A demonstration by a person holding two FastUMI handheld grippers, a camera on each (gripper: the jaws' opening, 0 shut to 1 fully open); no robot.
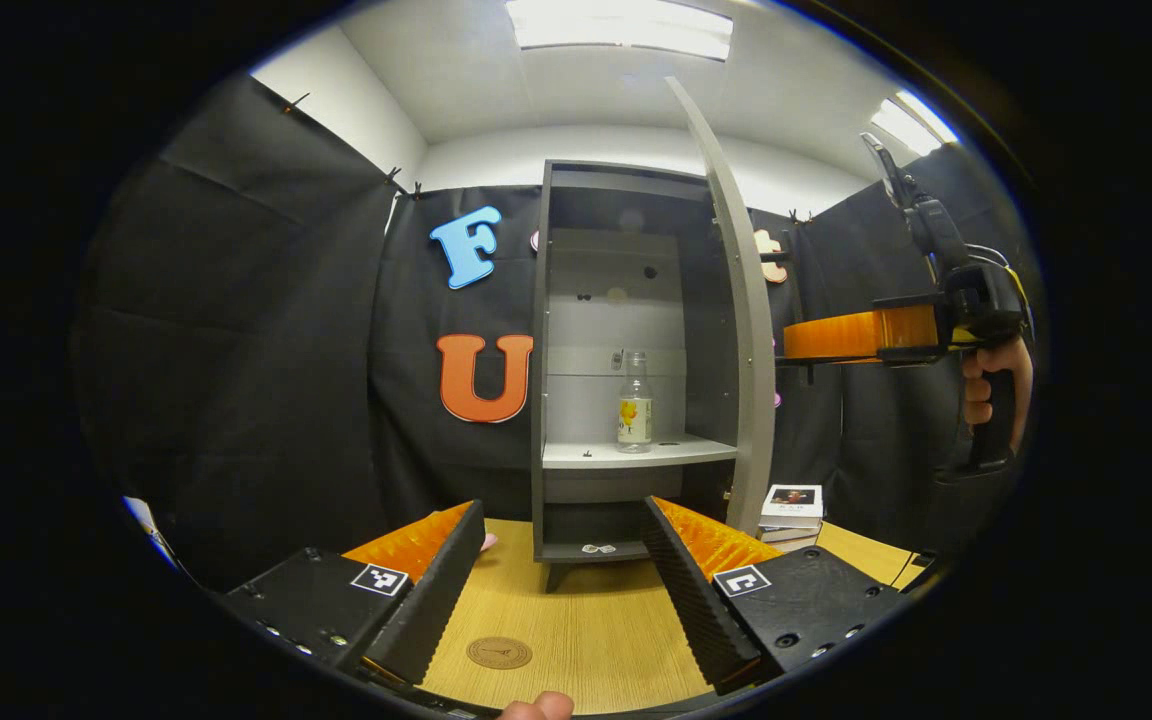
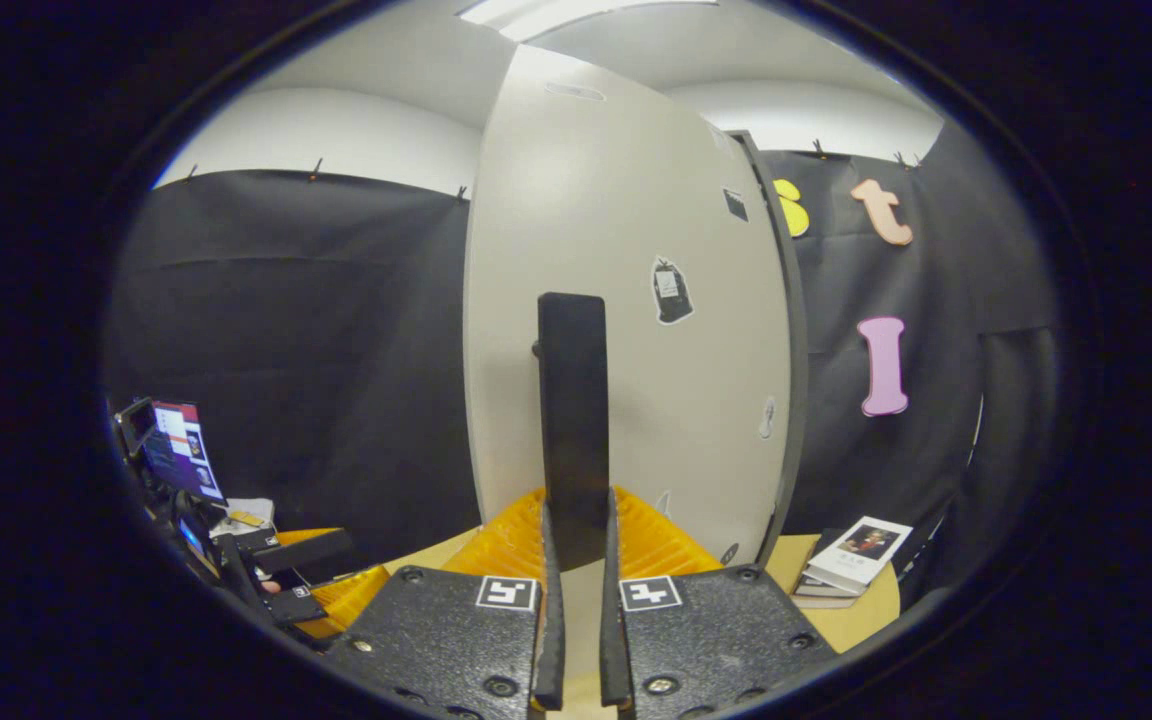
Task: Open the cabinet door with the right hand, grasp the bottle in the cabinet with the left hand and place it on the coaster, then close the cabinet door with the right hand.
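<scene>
Standing inside: one bottle (image 1: 634,402) (alone).

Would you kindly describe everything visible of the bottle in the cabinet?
The bottle is small and clear, glass or plastic by its look, with a narrow neck and a pale label with yellow marks round its lower body. It stands upright on the cabinet's grey shelf, toward the right, behind the open door. Nothing grips it; only the shelf touches it. Its contents can't be made out.

Each gripper's black textured finger mounts carry screws and a small square black-and-white marker. Beside the cabinet door (image 1: 736,330), the right gripper (image 1: 836,337) has a black pistol handle, a cable and a hand (image 1: 996,385) around it.
</scene>
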